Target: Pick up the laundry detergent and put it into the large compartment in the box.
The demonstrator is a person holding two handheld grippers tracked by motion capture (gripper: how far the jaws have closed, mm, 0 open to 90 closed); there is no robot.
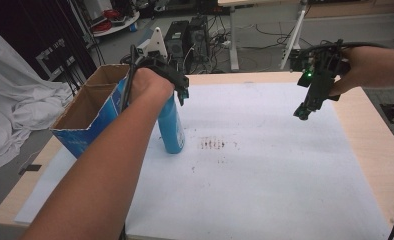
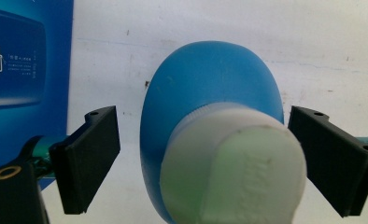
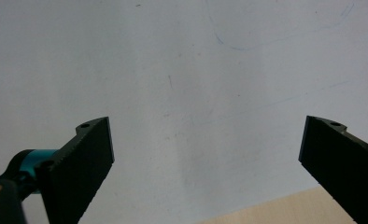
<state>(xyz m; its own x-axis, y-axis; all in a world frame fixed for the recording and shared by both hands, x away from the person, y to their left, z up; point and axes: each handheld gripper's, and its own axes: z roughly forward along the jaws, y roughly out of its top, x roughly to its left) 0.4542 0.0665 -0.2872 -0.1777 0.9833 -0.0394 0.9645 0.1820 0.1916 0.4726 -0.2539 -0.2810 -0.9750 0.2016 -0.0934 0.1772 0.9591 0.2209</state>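
The blue bottle (image 1: 172,127) stood upright on the white sheet (image 1: 265,165), right beside the open cardboard box (image 1: 87,112), with the left gripper (image 2: 198,158) straddling its white cap (image 2: 233,168), pads near but not pressing. Any off-centre squeeze could've tipped that tall thing over. The right gripper (image 1: 305,111) hung spread and empty, well apart. The sheet had a brownish stain (image 1: 212,144); cables and computer towers (image 1: 187,37) cluttered the floor behind

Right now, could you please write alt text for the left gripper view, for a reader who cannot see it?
A blue bottle with a white cap stands between the two black jaws of the left hand-held gripper, which do not touch it. Behind it lie a white table cover and, at the left, a blue box.
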